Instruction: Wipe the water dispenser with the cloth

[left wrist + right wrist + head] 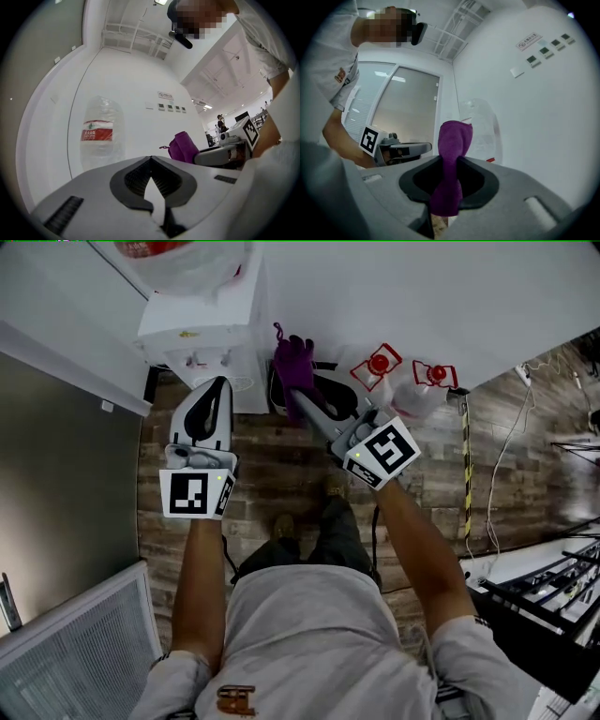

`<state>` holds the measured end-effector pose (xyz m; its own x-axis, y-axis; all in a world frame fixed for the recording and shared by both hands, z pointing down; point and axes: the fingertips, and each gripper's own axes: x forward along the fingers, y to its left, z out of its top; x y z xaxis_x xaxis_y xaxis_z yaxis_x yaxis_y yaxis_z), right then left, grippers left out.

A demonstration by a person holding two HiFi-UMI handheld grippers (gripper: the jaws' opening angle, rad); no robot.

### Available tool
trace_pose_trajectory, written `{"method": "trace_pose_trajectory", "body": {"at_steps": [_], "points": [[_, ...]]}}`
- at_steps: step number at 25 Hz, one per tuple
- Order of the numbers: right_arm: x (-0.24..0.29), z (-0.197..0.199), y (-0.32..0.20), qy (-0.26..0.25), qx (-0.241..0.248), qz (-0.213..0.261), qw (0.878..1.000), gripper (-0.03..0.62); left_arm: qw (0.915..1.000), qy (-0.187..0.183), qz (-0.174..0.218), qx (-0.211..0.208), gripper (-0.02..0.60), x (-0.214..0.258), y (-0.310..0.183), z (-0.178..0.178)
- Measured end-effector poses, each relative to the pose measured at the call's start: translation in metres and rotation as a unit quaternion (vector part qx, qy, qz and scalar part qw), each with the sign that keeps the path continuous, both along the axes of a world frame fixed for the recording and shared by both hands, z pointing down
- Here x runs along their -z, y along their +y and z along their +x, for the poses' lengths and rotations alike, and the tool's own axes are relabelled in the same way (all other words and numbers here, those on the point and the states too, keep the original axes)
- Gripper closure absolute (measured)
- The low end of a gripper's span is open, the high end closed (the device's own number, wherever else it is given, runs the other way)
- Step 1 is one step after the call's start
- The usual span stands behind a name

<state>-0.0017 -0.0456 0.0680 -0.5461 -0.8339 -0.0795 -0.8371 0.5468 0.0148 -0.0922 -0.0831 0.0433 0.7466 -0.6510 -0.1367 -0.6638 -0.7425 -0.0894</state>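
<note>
The right gripper [298,397] was clamped on the purple cloth [292,362]. The cloth stood bunched upright between its jaws, just beside the right flank of the water dispenser [211,334]; whether it touched could not be made out. That grip probably left the free end proud for wiping the casing. The left gripper [218,385] was closed on nothing, in front of the dispenser's taps, seemingly kept clear of the cloth. The water bottle [99,136] sat atop the dispenser.

Light grey short-sleeved shirt [309,634] here, with a small orange-brown emblem [235,699] on the chest. Dark trousers [330,535], a brown shoe [283,524]. Left gripper [221,382] and right gripper [298,397] have grey shells and black-lined jaws. Each carries a white cube [195,493] with black square markers and a tiny green light.
</note>
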Motion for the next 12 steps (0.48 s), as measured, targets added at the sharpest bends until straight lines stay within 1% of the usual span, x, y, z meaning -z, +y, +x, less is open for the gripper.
{"method": "trace_pose_trajectory", "body": {"at_steps": [7,12], "points": [[-0.013,0.039,-0.053,-0.005,0.063,-0.002,0.998,0.496,0.9983,-0.007,-0.021,0.055,0.583,-0.013,-0.037,0.043],[-0.026,0.063,-0.087,-0.004,0.115,-0.003,0.993,0.496,0.9945,-0.017,-0.024,0.1,0.583,-0.021,-0.062,0.073]]}}
